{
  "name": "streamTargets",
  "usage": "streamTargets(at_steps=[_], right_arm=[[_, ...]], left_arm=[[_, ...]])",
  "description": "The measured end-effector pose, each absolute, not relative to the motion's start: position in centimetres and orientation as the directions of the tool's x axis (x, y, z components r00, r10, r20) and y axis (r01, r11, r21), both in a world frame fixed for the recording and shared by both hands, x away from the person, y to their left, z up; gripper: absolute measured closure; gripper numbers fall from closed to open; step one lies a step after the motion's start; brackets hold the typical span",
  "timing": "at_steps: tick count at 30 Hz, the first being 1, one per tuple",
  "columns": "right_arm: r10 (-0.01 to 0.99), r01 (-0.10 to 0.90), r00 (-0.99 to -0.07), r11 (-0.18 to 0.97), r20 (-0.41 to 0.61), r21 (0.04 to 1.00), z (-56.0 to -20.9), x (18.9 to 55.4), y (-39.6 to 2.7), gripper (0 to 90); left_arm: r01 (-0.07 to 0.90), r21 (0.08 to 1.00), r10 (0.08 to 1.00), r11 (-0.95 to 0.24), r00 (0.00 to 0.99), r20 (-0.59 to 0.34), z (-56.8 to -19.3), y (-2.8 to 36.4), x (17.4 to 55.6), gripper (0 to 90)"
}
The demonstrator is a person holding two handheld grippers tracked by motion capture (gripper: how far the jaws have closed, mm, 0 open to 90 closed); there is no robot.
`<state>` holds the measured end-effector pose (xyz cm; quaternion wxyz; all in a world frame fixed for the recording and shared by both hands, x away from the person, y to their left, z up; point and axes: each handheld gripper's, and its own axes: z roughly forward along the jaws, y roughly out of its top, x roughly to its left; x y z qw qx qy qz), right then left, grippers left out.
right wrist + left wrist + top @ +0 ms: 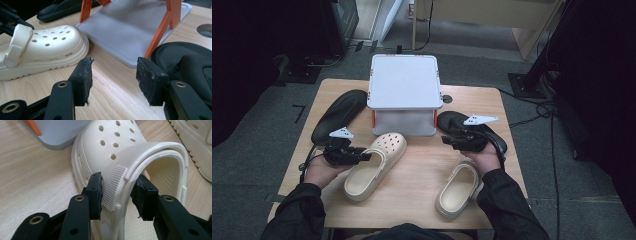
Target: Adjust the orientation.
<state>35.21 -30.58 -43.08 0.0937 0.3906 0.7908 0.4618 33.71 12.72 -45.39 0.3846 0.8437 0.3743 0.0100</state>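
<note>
A cream clog lies left of centre on the wooden table, toe toward a grey two-level rack. My left gripper comes at it from the left. In the left gripper view, my left gripper is shut on the clog at its side wall and strap base, one pad outside and one inside the opening. The second cream clog lies at the front right. My right gripper hovers over a black slipper. It stands open with only bare table between its pads.
Another black slipper lies left of the rack. The rack's grey base with orange posts sits just beyond my right gripper, with the black slipper to its right. A round hole is in the table beside the rack.
</note>
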Motion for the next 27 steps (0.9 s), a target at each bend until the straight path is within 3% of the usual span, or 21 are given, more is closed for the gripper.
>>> streamTargets(at_steps=[4, 6, 8, 17, 22, 27], right_arm=[[0.706, 0.532, -0.677, 0.274, 0.209, 0.801, -43.2, 35.2, -30.5, 47.3], [0.709, 0.536, -0.675, 0.279, 0.206, 0.797, -43.2, 35.1, -30.6, 47.4], [0.707, 0.525, -0.678, 0.275, 0.201, 0.806, -43.0, 35.0, -30.6, 47.4], [0.685, 0.483, -0.703, 0.260, 0.192, 0.836, -39.8, 34.3, -26.9, 52.1], [0.675, 0.457, -0.716, 0.259, 0.179, 0.851, -38.2, 32.9, -24.1, 48.0], [0.672, 0.470, -0.722, 0.301, 0.166, 0.830, -38.7, 31.9, -20.4, 54.2]], left_arm=[[0.627, 0.668, 0.628, -0.401, 0.719, -0.298, -45.0, 13.4, 33.9, 52.5], [0.617, 0.680, 0.632, -0.397, 0.721, -0.285, -44.7, 13.8, 33.8, 43.6], [0.600, 0.694, 0.630, -0.397, 0.729, -0.269, -44.3, 14.5, 33.5, 41.6], [0.608, 0.714, 0.640, -0.346, 0.710, -0.295, -44.0, 17.8, 33.3, 54.2], [0.607, 0.695, 0.627, -0.385, 0.725, -0.286, -45.3, 17.9, 33.9, 51.6], [0.611, 0.683, 0.624, -0.401, 0.728, -0.286, -46.1, 17.4, 34.4, 50.1]])
